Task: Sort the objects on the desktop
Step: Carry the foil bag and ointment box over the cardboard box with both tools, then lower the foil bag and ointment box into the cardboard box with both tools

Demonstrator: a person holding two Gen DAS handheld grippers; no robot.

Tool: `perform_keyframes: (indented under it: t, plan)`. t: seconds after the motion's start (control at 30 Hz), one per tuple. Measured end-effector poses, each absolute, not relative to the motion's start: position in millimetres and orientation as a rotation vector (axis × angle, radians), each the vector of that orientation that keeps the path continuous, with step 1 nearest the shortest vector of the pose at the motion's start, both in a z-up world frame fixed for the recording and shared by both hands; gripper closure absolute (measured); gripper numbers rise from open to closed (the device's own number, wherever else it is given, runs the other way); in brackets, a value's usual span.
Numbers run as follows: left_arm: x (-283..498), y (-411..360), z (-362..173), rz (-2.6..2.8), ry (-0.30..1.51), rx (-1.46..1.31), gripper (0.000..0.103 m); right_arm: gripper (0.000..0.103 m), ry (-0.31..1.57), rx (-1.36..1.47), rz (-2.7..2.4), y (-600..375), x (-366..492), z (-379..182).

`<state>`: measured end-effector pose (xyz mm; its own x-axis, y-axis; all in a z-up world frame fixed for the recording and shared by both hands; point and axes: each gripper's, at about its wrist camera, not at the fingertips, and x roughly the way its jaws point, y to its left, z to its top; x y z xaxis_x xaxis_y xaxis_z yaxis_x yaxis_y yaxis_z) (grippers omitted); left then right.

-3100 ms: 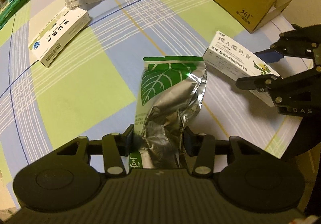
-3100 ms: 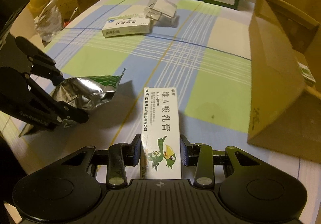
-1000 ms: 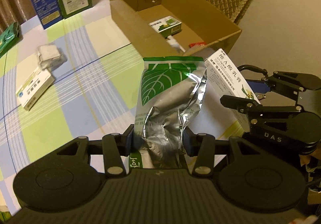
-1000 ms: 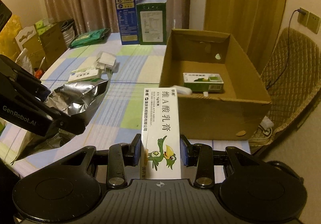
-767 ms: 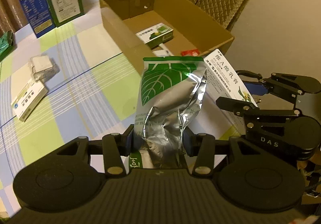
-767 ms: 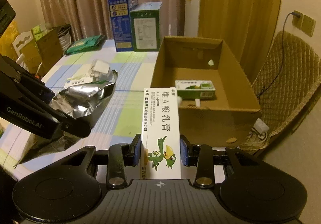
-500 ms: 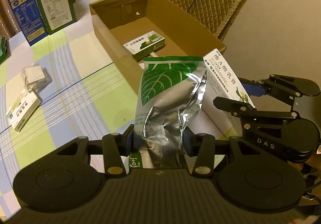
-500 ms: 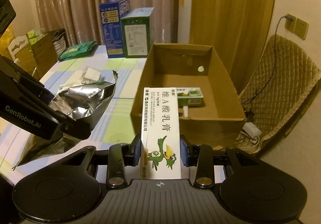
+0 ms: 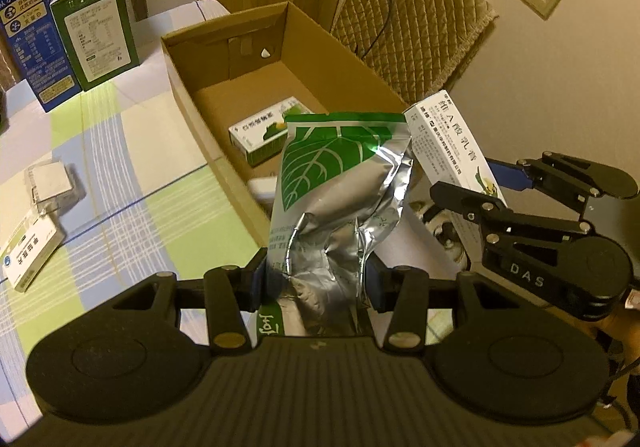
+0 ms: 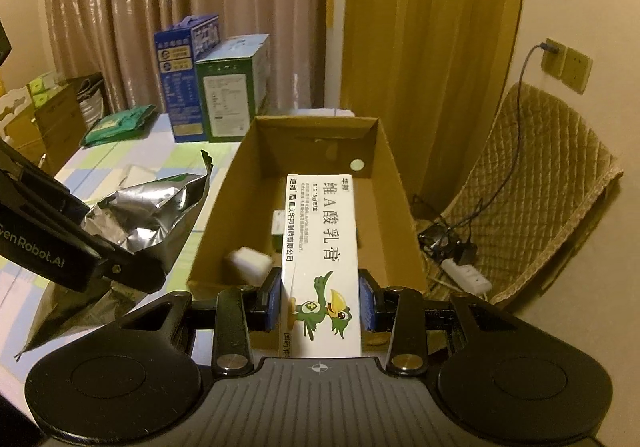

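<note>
Right now both tools hang beside the open cardboard box [image 10: 396,183], which I use as the landmark. The left hand-held gripper [image 9: 316,279] is clamped on a crumpled foil pouch [image 9: 340,183] with a green leaf print; the pouch's long axis runs straight out along the fingers, its sealed green top pointing toward the box and reaching over the box's near wall. The right hand-held gripper [image 10: 320,301] is closed tight on a white ointment carton [image 10: 320,247] printed with a green bird; the carton's long axis also follows the fingers, its far end aimed into the box over the near wall, the bird end sitting between the pads. Seen from the left wrist, that carton [image 9: 452,143] sits just to the right of the pouch, tilted, off the box's right corner. Inside the box lie a green-and-white medicine carton [image 9: 264,135] and a small white object [image 10: 248,261] near the front wall. Left of the box, on the checked table [image 9: 132,183], rest a white medicine box [image 9: 28,255] and a clear-wrapped packet [image 9: 52,183], well apart from it
</note>
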<state>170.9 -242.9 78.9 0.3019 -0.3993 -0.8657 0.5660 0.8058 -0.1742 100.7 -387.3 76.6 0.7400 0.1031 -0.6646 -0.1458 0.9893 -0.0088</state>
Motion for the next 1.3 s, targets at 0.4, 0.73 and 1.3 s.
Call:
perform_keyframes:
  t: [0.4,0.73,1.3]
  plan:
    - [216,-268,70,-0.618,1.098,0.102,0.061,0.068,0.747,-0.052,0.127,-403,150,65]
    - [257,-273,62,-0.579,1.106,-0.002,0.061,0.068,0.769,-0.027,0.116,-415,185,56]
    - [292,-277,38,-0.524,1.131,-0.18,0.061,0.068,0.801,0.016,0.104,-421,218,35]
